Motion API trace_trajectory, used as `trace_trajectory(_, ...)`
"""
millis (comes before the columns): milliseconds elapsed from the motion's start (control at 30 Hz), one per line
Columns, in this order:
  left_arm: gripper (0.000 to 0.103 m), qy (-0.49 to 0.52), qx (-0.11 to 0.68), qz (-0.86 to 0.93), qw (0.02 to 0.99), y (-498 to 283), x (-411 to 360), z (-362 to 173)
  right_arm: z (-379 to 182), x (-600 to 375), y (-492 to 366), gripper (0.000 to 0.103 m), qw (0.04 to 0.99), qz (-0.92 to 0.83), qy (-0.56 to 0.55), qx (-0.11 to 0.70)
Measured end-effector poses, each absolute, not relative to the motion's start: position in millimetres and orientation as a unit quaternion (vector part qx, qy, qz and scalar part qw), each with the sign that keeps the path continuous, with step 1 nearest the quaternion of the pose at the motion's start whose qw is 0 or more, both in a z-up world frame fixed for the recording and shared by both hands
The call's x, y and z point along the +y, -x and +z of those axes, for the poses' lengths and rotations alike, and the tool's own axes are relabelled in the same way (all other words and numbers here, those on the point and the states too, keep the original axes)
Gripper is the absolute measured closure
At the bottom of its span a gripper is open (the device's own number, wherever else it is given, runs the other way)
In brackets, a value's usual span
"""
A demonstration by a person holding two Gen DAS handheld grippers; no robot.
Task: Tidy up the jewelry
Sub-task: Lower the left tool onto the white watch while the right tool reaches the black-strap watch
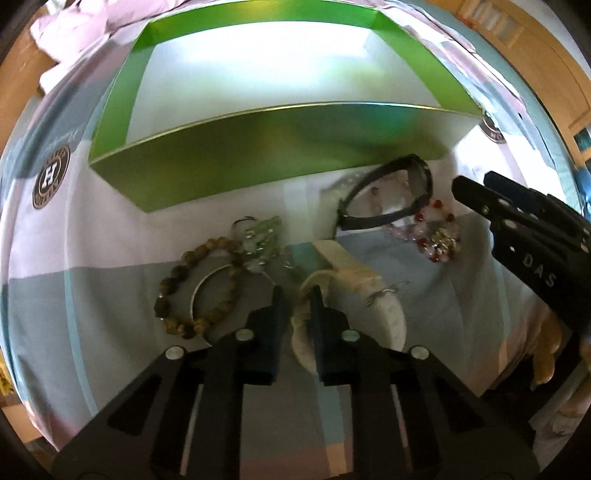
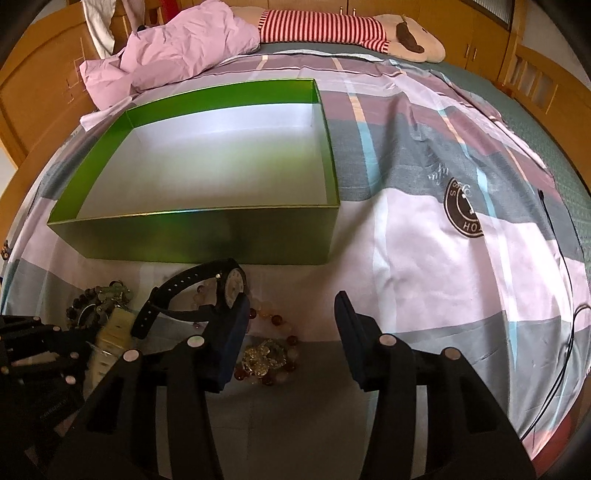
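Note:
An empty green box stands on the bedspread behind a pile of jewelry. My left gripper is nearly shut around the strap of a cream-white watch. Left of it lie a brown bead bracelet, a metal bangle and a green stone piece. A black watch lies near the box, beside a red and gold bead bracelet. My right gripper is open and empty over the red bracelet, its left finger next to the black watch.
A crumpled pink sheet and a striped plush toy lie at the far end of the bed. A thin black cable runs along the right. Wooden furniture surrounds the bed.

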State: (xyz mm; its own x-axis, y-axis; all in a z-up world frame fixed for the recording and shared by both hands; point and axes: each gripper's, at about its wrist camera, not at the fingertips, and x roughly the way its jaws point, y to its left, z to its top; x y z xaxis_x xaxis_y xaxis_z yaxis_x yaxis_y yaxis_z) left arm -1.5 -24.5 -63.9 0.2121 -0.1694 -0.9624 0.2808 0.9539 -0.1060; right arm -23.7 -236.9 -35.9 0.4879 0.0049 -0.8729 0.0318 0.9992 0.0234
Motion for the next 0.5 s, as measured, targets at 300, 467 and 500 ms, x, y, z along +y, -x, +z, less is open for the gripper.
trace_trajectory(300, 0.079, -0.059, 0.610, -0.167, 0.772, 7.9, -44.0, -69.1, -48.1, -220.3, 3.7, 0.054, 0.859, 0.022, -0.015, 0.511)
trace_trajectory(467, 0.079, -0.041, 0.619, -0.172, 0.766, 7.7, -39.3, -70.6, -42.9, -224.5, 3.6, 0.051, 0.864, 0.020, -0.043, 0.502)
trace_trajectory(500, 0.082, -0.039, 0.618, -0.172, 0.766, 7.1, -39.3, -70.1, -40.9, -223.8, 4.5, 0.048, 0.866, 0.024, -0.046, 0.497)
